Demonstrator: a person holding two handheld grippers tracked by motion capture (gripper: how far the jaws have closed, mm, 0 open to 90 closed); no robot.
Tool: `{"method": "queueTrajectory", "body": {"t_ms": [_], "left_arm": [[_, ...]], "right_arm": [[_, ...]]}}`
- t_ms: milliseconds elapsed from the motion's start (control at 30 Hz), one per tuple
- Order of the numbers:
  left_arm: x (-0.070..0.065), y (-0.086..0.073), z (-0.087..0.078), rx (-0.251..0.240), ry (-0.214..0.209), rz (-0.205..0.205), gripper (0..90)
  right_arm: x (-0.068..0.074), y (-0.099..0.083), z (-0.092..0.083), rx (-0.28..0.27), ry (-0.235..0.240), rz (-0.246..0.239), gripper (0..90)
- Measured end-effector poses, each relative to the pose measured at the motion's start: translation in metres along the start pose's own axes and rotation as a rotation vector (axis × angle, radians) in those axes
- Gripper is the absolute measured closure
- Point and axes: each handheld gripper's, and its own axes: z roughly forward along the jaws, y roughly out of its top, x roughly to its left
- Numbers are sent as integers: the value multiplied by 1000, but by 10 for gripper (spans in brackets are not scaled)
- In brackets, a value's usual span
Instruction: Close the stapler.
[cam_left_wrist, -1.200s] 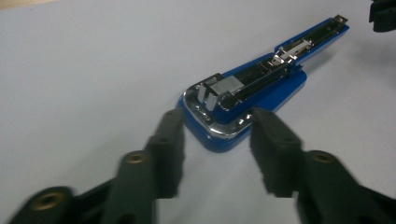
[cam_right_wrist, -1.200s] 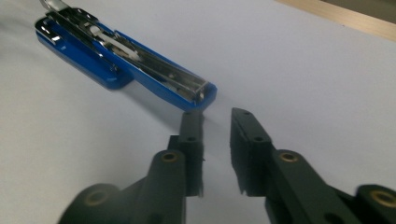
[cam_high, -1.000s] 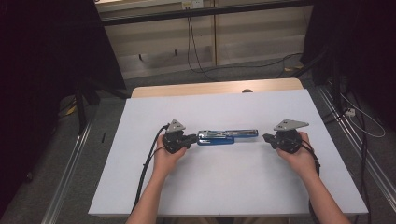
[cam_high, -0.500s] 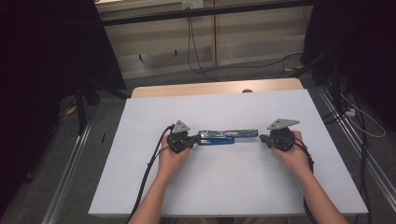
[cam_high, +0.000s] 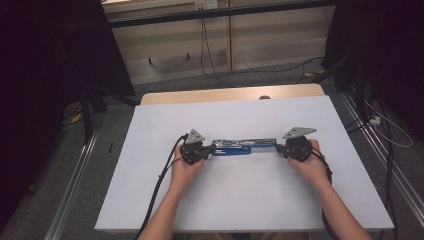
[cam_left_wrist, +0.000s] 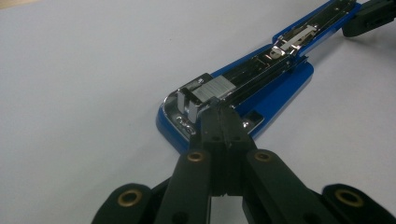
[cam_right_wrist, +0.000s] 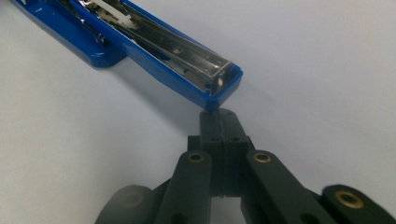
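Nearest me, my left hand-held gripper (cam_left_wrist: 219, 116) has its black jaws pressed flat together, nothing between them, tips resting on the staple end of the opened blue plastic stapler with bright metal channel (cam_high: 243, 147). My right hand-held gripper (cam_right_wrist: 218, 119) is pinched closed and empty too, tips just under the far blue tip of the unfolded top arm. The stapler lies mid-surface between both grippers, folded out long and flat on the plain white matte surface (cam_high: 235, 200)

Step in hand, as I judge it: steadying or folding the opened stapler. To do it well I'd pin the base with the left tips, push the arm's end with the right slowly, keep the force in line so it doesn't skid

Materials: glossy hard blue shell, rounded base corners; shiny steel staple rail with a spring clip, likely slick under the jaws; smooth surface gives little grip. Beyond, pale wooden table edge (cam_high: 230, 94), grey carpet floor, black cables
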Motion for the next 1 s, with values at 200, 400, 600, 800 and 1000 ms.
{"method": "queueTrajectory", "body": {"t_ms": [200, 400, 600, 800, 1000], "left_arm": [[0, 0, 0, 0, -1, 2, 900], [0, 0, 0, 1, -6, -2, 900], [0, 0, 0, -5, -28, -24, 900], [-1, 0, -1, 2, -35, -24, 900], [-2, 2, -11, -25, -73, -72, 768]], "right_arm": [[2, 5, -2, -37, 17, 5, 900], [6, 10, -3, -83, 39, -10, 900], [11, 14, -2, -118, 64, -19, 900], [13, 12, -1, -120, 87, -15, 897], [19, 7, -1, -119, 114, 6, 782]]}}
